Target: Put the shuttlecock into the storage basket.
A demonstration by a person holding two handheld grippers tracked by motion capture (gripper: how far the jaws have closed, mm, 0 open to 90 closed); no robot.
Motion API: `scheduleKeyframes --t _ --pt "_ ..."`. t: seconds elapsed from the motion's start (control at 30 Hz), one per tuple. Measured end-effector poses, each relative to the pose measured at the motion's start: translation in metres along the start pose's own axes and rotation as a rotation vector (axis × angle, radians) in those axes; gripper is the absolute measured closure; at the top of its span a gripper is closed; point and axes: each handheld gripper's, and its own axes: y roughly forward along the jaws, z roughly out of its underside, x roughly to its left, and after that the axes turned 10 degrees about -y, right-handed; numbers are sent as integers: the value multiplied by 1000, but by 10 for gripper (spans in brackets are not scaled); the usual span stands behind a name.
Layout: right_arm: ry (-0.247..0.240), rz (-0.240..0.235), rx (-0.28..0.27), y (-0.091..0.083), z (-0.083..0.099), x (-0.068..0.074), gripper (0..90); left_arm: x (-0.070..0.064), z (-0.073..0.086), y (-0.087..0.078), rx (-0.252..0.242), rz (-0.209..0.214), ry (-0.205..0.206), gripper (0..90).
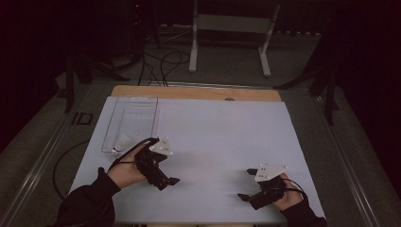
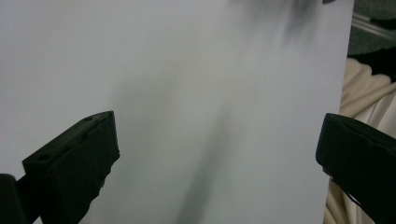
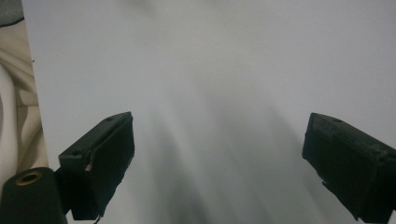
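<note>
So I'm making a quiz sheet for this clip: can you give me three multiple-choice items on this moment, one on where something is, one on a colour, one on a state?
1. Where does the shuttlecock lie?
A. in the near end of the clear tray
B. between the two grippers
C. on the floor beyond the table

2. What colour is the sheet that covers the table?
A. green
B. white
C. red

3. How do the jaws of the left gripper stand?
A. shut on the shuttlecock
B. shut on nothing
C. open, with nothing between them

Answers:
1 A: the high view shows it inside the tray, at the end nearest the person.
2 B: the sheet looks white in the high view and in both gripper views.
3 C: the left gripper view shows the jaws wide apart over bare sheet.
</note>
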Motion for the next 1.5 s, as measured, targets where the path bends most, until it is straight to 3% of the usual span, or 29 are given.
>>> scheduleKeyframes --t 0.2,0.43,0.8,1.0,1.27,1.5 --pt "-1 -3 2 1 0 0 95 -3 11 8 7 19 20 1" --pt "-4 -3 6 1 0 0 95 -4 25 16 -7 36 -6 1" --pt "-10 -10 10 1 0 1 95 -5 53 30 -36 50 -15 1" --pt "-11 -9 13 2 0 1 95 -4 69 33 -49 34 -56 1" --pt "-18 -8 16 2 0 1 95 -2 85 31 -36 -20 -73 1" --pt "-18 2 20 1 2 2 95 3 97 25 -78 -29 -108 1"
